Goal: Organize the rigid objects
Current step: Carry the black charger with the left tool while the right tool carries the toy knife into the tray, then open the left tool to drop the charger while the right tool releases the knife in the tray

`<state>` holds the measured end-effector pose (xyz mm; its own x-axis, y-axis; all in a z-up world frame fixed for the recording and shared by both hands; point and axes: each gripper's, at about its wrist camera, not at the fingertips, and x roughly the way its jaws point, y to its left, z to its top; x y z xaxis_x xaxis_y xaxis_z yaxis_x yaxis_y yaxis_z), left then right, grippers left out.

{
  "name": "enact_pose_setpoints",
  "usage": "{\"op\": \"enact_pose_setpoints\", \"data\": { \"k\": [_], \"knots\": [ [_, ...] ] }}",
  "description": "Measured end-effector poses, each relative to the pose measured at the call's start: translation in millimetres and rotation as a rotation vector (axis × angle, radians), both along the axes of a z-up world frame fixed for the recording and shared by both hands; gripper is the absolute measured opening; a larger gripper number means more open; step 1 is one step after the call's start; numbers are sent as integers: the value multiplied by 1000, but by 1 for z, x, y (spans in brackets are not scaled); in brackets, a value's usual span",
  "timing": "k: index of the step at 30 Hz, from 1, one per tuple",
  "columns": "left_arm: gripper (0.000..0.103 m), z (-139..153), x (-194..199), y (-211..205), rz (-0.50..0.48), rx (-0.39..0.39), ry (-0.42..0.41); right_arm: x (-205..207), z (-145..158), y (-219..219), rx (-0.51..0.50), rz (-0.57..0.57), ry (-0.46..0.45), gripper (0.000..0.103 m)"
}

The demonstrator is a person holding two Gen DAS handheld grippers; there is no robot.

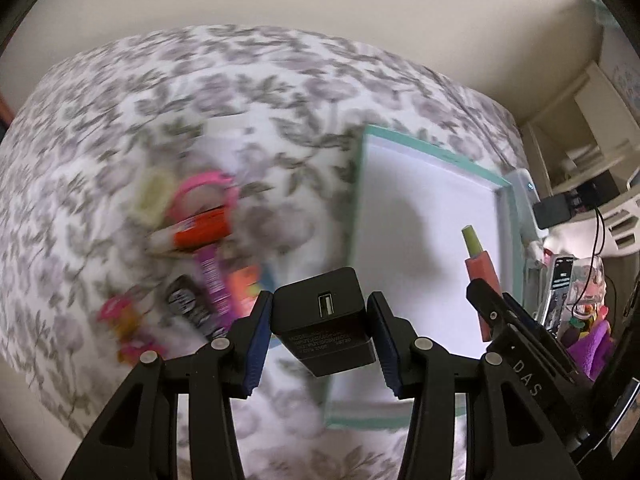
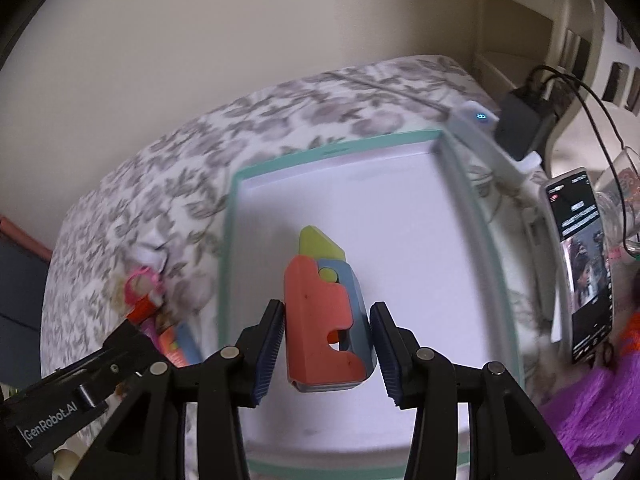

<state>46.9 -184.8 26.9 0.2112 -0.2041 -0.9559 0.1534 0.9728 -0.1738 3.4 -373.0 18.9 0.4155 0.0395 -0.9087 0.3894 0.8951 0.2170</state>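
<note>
Tray [image 2: 234, 216] rim beside flowered bedspread [image 1: 100, 92]

Soft, even indoor light fills both wrist views, with no harsh glare. A grey, diffuse shadow falls across the white floor of the mint-rimmed rectangular tray [image 1: 424, 184]. Motion blur smears the floral-patterned bedspread [image 1: 120, 92] and the heap of pink and orange small items [image 1: 192, 232] in the left view, while the black plastic USB charger block [image 1: 324, 324] stays sharp. Fisheye distortion bows both scenes, and dark vignettes close the corners. The glowing smartphone screen [image 2: 580, 260] appears streaked.
</note>
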Motion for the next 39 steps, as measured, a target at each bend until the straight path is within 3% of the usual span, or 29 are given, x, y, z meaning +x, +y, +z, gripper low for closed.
{"op": "enact_pose_setpoints", "data": {
  "k": [8,18,28,39],
  "knots": [
    [49,-18,18,-46,-71,6,16,12,-13,-31,-46,-47,39,47],
    [49,-36,39,-82,-133,22,-31,27,-31,-46,-97,-45,67,47],
    [49,-68,51,-85,-119,44,-22,29,-62,-48,-79,-43,133,47],
    [49,-74,47,-88,-146,52,-26,30,-63,-43,-94,-25,147,47]
  ]
}}
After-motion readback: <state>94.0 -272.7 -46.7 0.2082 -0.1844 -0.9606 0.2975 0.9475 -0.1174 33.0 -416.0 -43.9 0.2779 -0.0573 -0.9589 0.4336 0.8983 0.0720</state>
